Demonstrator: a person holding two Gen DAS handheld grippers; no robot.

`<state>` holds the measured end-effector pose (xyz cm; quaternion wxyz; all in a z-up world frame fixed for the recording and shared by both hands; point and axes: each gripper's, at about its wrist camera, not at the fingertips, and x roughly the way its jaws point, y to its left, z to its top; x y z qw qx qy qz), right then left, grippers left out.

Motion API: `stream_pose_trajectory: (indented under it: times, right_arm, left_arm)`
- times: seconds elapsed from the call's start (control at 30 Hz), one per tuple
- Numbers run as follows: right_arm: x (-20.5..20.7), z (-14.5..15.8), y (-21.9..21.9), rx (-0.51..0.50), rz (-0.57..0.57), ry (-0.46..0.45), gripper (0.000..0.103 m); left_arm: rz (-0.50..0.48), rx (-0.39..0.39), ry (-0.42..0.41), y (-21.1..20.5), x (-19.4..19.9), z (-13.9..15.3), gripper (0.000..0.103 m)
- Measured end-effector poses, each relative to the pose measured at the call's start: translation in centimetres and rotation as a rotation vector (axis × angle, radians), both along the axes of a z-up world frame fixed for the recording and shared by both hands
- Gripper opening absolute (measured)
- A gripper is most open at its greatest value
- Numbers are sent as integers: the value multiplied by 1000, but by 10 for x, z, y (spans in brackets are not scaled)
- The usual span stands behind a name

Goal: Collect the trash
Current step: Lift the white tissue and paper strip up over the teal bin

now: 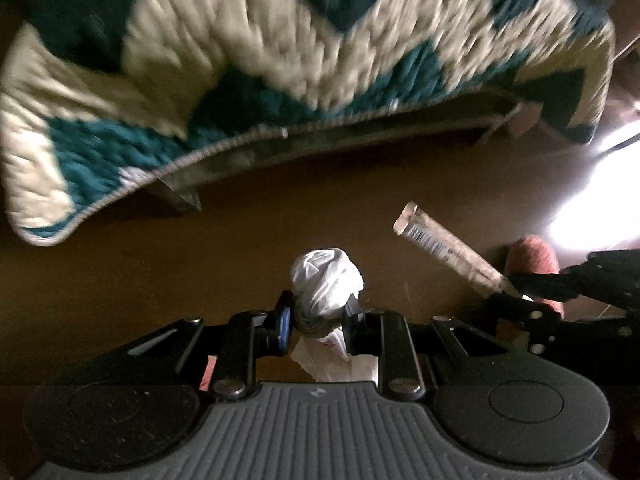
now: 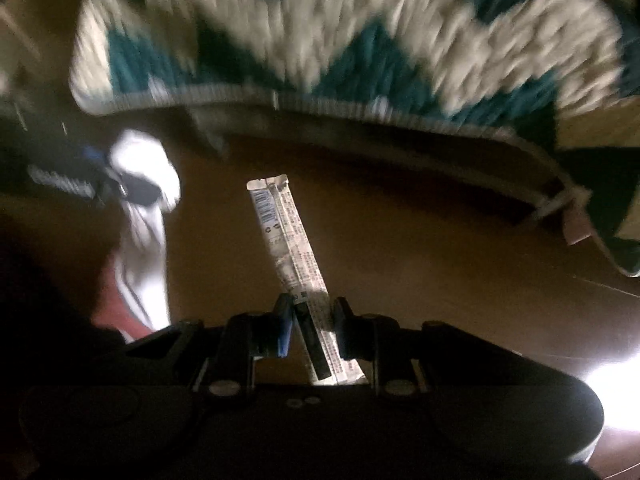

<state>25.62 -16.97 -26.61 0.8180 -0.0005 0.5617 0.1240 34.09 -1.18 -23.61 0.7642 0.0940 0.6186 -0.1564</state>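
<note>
The trash is two pieces, both lifted clear of the brown floor point(image 1: 120, 264). The long wrapper point(image 2: 292, 248) is a narrow, pale, flat sleeve with a barcode and fine print; its long axis runs away from the right gripper point(image 2: 310, 332), the crimped end pointing toward the rug, the near end pinched between the nearly closed jaws. In the left wrist view the wrapper slants up and leftward. The crumpled white plastic bag point(image 1: 326, 280) bulges as a knotted wad above the left gripper point(image 1: 318, 322), whose jaws are clamped tight on it, with loose folds trailing below. Beyond both lies a teal-and-cream zigzag rug point(image 1: 280, 52), blurred, beside a metal furniture leg point(image 1: 180, 196).
</note>
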Motion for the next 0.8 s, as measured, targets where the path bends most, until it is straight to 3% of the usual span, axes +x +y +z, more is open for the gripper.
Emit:
stream_pose_trajectory:
  times: [0.13,0.53,0.8]
  right_arm:
    - [-16,68,-14,56,-24,-110,20]
    - [-34,225,-38,124,-56,-419,20]
    - [-3,299,-39,124,-87,-565,20]
  left_arm:
    - [34,-8,-105,-3,-14,63,23]
    - [68,-49,-455,-19,-38,232,24]
    - [99,-87,-627,-22,-24,320,24]
